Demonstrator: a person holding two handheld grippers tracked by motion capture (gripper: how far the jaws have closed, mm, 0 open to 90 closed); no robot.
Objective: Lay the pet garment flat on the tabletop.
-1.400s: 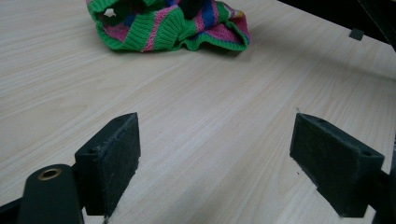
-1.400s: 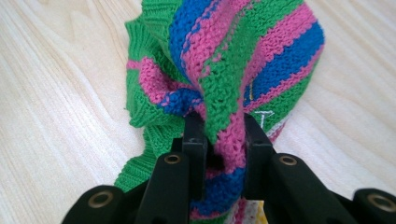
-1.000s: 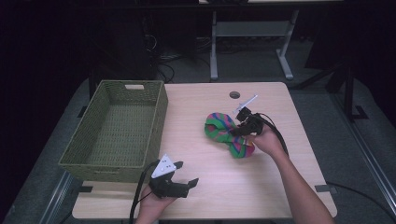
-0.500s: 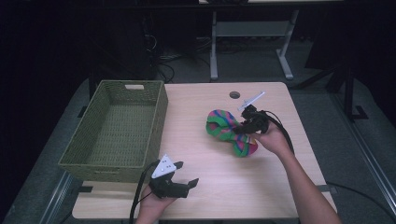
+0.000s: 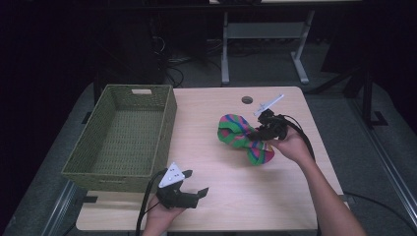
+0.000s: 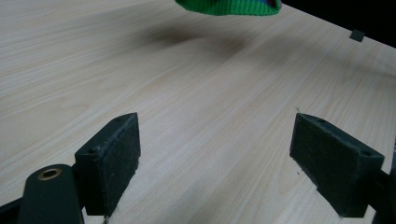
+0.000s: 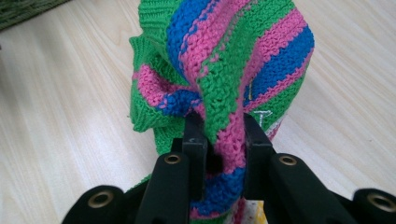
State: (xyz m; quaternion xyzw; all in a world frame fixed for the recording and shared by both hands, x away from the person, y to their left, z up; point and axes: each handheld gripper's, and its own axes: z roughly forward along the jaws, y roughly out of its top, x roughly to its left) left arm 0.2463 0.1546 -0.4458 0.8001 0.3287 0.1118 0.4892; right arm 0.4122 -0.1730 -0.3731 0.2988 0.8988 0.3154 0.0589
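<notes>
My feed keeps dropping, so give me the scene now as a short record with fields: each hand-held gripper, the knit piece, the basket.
right hand-held gripper: jaws shut on a fold of the striped knit piece
striped knit piece: green, pink and blue, bunched, at the table's right half
left hand-held gripper: jaws open, nothing between them, low over bare table at the near edge
basket: green woven, on the table's left side, nothing visible inside

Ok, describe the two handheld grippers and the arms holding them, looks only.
Both are black two-jaw tools. The left gripper carries a pale grey three-cornered plate with small dark marks on top and trails a black cable; its pads are flat, dark, blocky rectangles. The right gripper bears a similar plate and a black cable. Brass-coloured rivets sit at the finger joints. Both forearms are bare, with no sleeves.
</notes>
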